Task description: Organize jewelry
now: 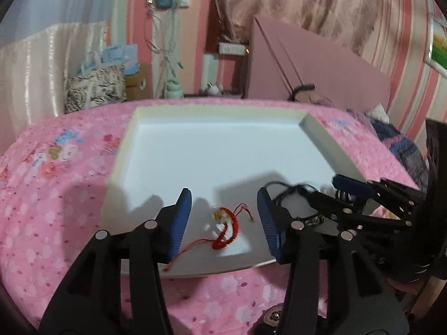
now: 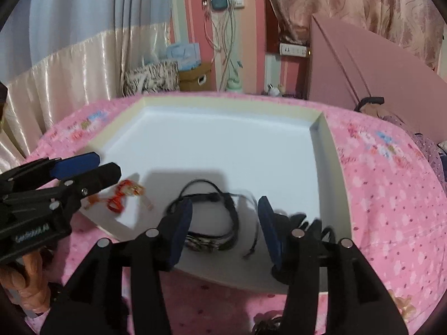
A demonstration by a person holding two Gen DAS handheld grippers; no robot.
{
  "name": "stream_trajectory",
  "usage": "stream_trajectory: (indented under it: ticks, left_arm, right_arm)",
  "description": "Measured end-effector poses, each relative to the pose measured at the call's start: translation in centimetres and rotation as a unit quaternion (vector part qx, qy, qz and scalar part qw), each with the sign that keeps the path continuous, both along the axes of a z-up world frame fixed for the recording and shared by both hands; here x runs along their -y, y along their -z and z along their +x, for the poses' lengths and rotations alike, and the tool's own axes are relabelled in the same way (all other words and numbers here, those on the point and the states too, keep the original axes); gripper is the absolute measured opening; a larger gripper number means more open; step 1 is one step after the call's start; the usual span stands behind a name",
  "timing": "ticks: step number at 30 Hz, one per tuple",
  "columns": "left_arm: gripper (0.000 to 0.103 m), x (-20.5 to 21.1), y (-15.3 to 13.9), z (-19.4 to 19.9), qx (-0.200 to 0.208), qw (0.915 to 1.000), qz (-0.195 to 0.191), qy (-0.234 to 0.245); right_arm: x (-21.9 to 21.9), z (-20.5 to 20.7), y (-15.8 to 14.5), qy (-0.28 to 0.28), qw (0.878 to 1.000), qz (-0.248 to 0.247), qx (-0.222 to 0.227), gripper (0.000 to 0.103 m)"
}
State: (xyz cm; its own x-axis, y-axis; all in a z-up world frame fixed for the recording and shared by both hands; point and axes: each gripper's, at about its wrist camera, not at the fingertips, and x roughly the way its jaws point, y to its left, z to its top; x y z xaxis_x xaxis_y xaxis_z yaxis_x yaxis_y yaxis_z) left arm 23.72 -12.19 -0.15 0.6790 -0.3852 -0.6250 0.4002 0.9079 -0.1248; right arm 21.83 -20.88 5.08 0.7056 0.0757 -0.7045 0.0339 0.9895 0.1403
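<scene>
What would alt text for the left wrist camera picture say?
An open left gripper hovers over a red braided bracelet lying in a shallow white tray on a pink floral bedspread. The right gripper reaches in beside a black bracelet.

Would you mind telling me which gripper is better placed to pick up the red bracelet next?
The left gripper: its open fingers already flank the red bracelet in the tray, while the right gripper flanks the black bracelet.

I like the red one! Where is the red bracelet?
The red bracelet lies in the white tray, near its front edge, between the open left gripper fingers, left of the black bracelet.
</scene>
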Motion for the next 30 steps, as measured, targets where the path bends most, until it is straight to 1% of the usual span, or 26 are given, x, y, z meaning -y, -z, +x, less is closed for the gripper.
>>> stream_trajectory:
  ticks: [2, 3, 4, 5, 7, 8, 10, 12, 14, 18, 19, 21, 23, 25, 26, 28, 30]
  left_arm:
    - [0.048, -1.2, -1.6, -0.4, 0.005, 0.9998, -0.018, -0.006]
    - [0.048, -1.8, -2.4, -0.7, 0.011, 0.9996, -0.021, -0.014]
    - [0.049, -2.9, -3.6, -1.3, 0.023, 0.9991, -0.022, -0.029]
    - [0.05, -3.7, -4.4, -1.7, 0.03, 0.9986, -0.022, -0.037]
    - [0.052, -5.4, -5.6, -2.8, 0.044, 0.9974, -0.017, -0.055]
    - [0.053, -6.7, -6.2, -4.1, 0.056, 0.996, -0.009, -0.069]
    - [0.055, -8.6, -6.3, -6.1, 0.069, 0.9938, -0.006, -0.087]
    - [0.057, -10.6, -5.6, -8.9, 0.076, 0.9917, 0.0, -0.103]
    - [0.057, -12.3, -3.9, -11.9, 0.077, 0.9892, 0.015, -0.124]
    - [0.057, -14.1, -0.9, -16.0, 0.073, 0.9868, 0.038, -0.14]
    - [0.057, -14.3, -0.4, -16.5, 0.072, 0.9869, 0.038, -0.139]
    - [0.057, -14.8, 1.0, -17.6, 0.059, 0.9883, 0.041, -0.135]
    - [0.057, -15.4, 1.7, -18.3, 0.049, 0.9892, 0.04, -0.132]
    - [0.058, -16.2, 1.4, -18.8, 0.053, 0.9891, 0.027, -0.135]
    - [0.059, -16.2, 1.2, -19.0, 0.055, 0.989, 0.026, -0.135]
    - [0.06, -16.1, 1.6, -19.2, 0.052, 0.989, 0.034, -0.134]
    - [0.06, -16.0, 1.7, -19.4, 0.052, 0.9891, 0.038, -0.133]
  right_arm:
    - [0.5, -0.8, -1.6, 0.006, 1.0, -0.003, 0.014, 0.049]
    - [1.0, -1.8, -2.9, 0.01, 1.0, -0.004, 0.026, 0.049]
    - [1.3, -2.4, -3.6, 0.014, 0.999, -0.005, 0.033, 0.049]
    - [2.1, -3.6, -4.7, 0.021, 0.999, -0.007, 0.045, 0.05]
    - [3.1, -5.6, -5.9, 0.031, 0.998, -0.013, 0.059, 0.05]
    - [3.9, -7.3, -6.4, 0.042, 0.997, -0.018, 0.07, 0.051]
    - [4.9, -9.8, -6.7, 0.06, 0.995, -0.014, 0.077, 0.052]
    - [5.4, -12.7, -6.3, 0.078, 0.994, 0.001, 0.077, 0.055]
    - [4.9, -15.1, -5.6, 0.075, 0.994, 0.003, 0.074, 0.055]
    - [3.2, -19.3, -3.4, 0.073, 0.995, 0.011, 0.06, 0.055]
    - [3.0, -19.9, -3.0, 0.072, 0.996, 0.012, 0.058, 0.055]
    - [2.5, -21.1, -2.3, 0.073, 0.996, 0.009, 0.053, 0.055]
    - [2.3, -21.8, -1.7, 0.073, 0.996, 0.005, 0.05, 0.055]
    - [2.1, -22.1, -1.2, 0.073, 0.996, 0.002, 0.043, 0.055]
    - [2.1, -22.2, -1.1, 0.073, 0.996, 0.003, 0.041, 0.055]
    - [2.2, -22.5, -1.3, 0.079, 0.996, 0.006, 0.048, 0.055]
    - [2.1, -22.6, -1.2, 0.08, 0.996, 0.007, 0.045, 0.055]
